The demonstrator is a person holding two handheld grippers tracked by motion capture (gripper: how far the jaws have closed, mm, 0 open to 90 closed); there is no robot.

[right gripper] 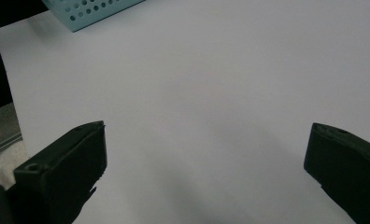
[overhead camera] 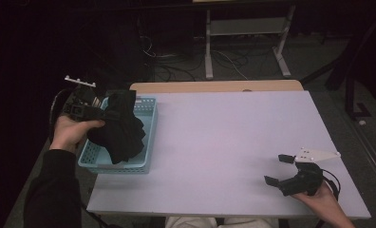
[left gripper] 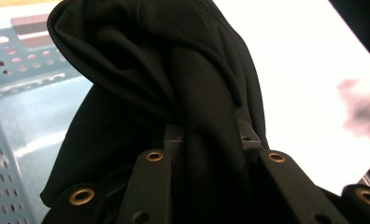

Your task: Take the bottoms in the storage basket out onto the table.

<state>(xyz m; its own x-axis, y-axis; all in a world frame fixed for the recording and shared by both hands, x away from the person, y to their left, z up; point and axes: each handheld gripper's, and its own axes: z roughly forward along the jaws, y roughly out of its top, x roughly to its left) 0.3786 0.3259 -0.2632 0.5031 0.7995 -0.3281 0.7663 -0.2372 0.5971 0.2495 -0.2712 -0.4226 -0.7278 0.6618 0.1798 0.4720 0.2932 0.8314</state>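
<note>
Over basket (overhead camera: 145,111), cloth (overhead camera: 119,128) in left tool (overhead camera: 98,113)

The desk (overhead camera: 224,142) lies bare between both hands; the blue basket (overhead camera: 145,142) at its left edge, bulging with black cloth (overhead camera: 122,128), blocks there.

A white table (overhead camera: 233,142) fills the middle. Beyond it at 12 o'clock stands a grey metal stand (overhead camera: 245,28), loose cables (overhead camera: 176,59) on the dark floor (overhead camera: 319,57).
</note>
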